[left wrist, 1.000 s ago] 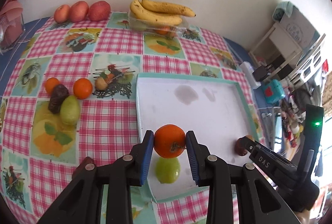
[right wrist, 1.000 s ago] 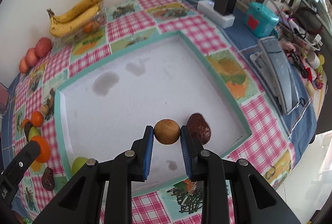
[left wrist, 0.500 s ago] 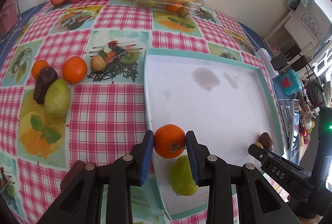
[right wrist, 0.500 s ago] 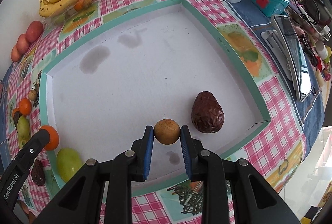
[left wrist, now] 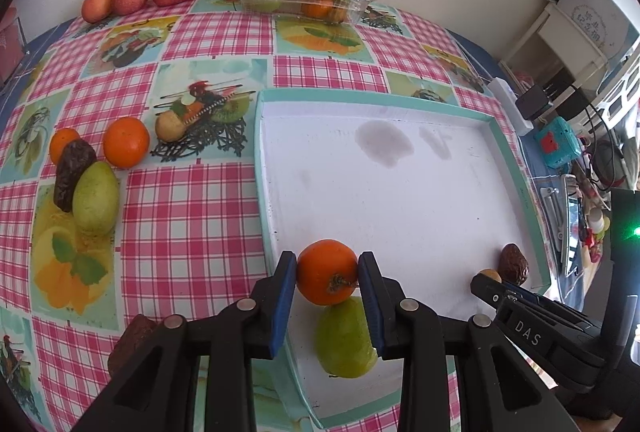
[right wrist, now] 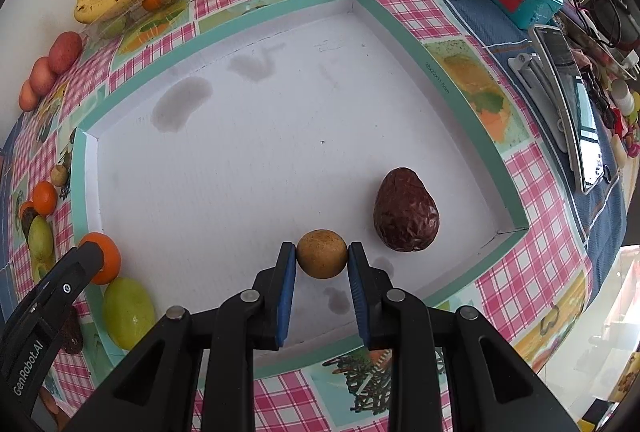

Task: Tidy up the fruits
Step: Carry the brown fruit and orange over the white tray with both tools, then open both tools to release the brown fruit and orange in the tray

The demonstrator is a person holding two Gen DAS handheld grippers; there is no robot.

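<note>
Left wrist: tool (left wrist: 327, 272) level, gripping orange (left wrist: 326, 271)

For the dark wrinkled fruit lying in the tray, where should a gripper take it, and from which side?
Grip the dark fruit across its broad middle, coming from above. It lies on its side on the tray floor, narrow end toward the far rim, so the widest part gives the pads the most surface. The right gripper, shut on a small brown fruit, is close beside it, so it is probably best to free that first.
</note>
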